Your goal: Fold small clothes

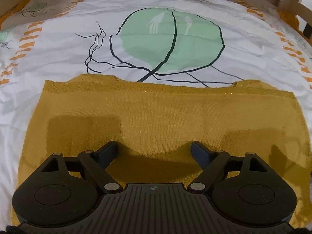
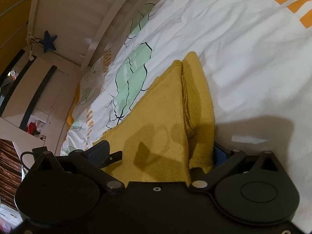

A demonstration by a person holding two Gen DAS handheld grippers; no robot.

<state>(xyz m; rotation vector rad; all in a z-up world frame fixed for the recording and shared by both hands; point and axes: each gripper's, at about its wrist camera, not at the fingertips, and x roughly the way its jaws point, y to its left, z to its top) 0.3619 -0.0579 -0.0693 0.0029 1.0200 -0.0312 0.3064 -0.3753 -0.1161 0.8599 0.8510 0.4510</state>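
Note:
A mustard-yellow knitted garment (image 1: pixel 156 115) lies flat on a white bed cover (image 1: pixel 58 58) printed with green leaf shapes. My left gripper (image 1: pixel 155 150) is open and hovers just above the near part of the garment, holding nothing. In the right wrist view the same garment (image 2: pixel 165 117) is folded over, with a doubled edge running away from me. My right gripper (image 2: pixel 161 152) is open, its fingers standing on either side of the garment's near folded corner, and the cloth lies between them. The right fingertip (image 2: pixel 219 154) is partly hidden by the cloth.
A wooden bed rail (image 1: pixel 288 0) runs along the far right of the bed. In the right wrist view a pale wall and headboard (image 2: pixel 93 19) with a blue star (image 2: pixel 48 41) stand to the left. A cluttered shelf (image 2: pixel 35 128) sits beyond the bed edge.

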